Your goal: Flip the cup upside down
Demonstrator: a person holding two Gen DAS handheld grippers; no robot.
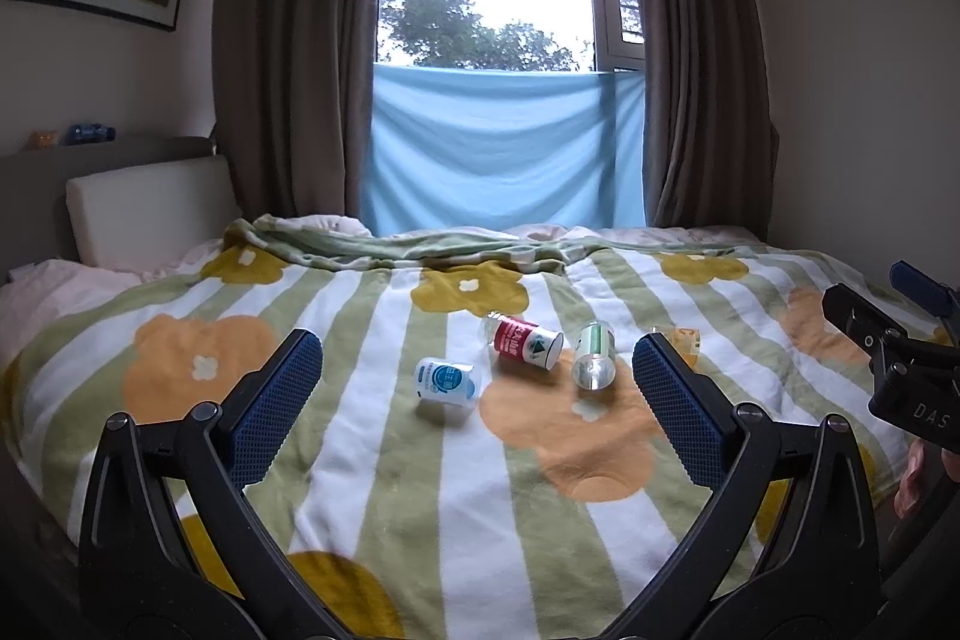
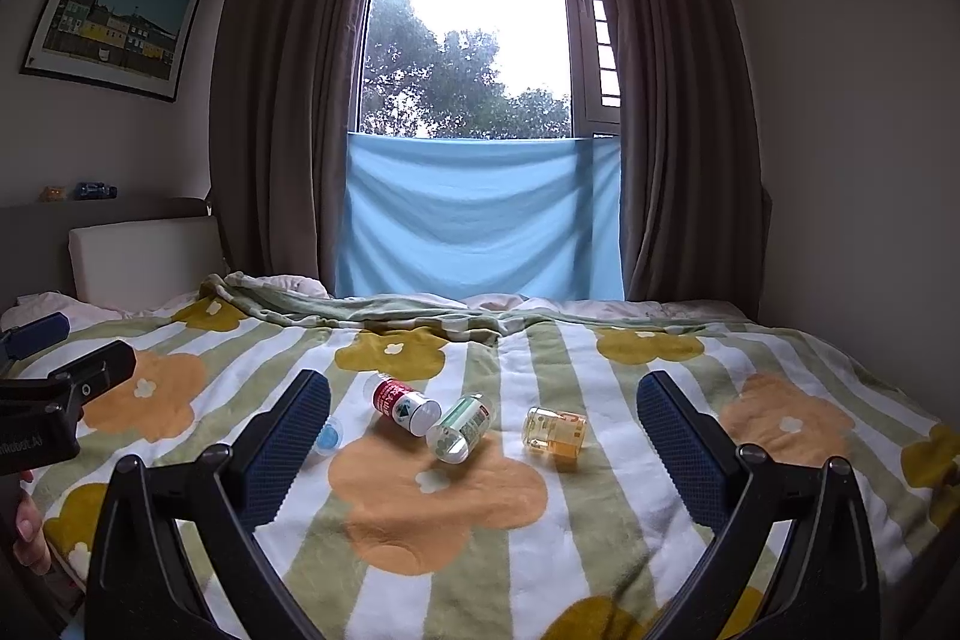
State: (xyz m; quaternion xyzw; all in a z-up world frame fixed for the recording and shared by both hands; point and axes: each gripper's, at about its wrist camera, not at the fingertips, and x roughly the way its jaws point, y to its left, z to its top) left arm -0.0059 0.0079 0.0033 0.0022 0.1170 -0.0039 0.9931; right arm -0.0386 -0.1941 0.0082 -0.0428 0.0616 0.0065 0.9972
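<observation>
A bedroom held a bed (image 2: 600, 538) under a striped, flowered blanket, a curtained window behind it. The left gripper (image 1: 477, 382) and right gripper (image 2: 483, 421) both hovered with jaws spread wide, holding nothing. Four small cups lay on their sides on the blanket ahead: a blue-labelled cup (image 1: 447, 382) just ahead between the left gripper's fingers, a red-labelled cup (image 1: 525, 340) and green-labelled cup (image 1: 594, 355) beyond it, and a yellow cup (image 2: 555, 430) between the right gripper's fingers. Which cup was meant was unclear. A sound grasp would probably close across a cup's wall, then rotate it mouth-down, since the soft bedding could tip it.
</observation>
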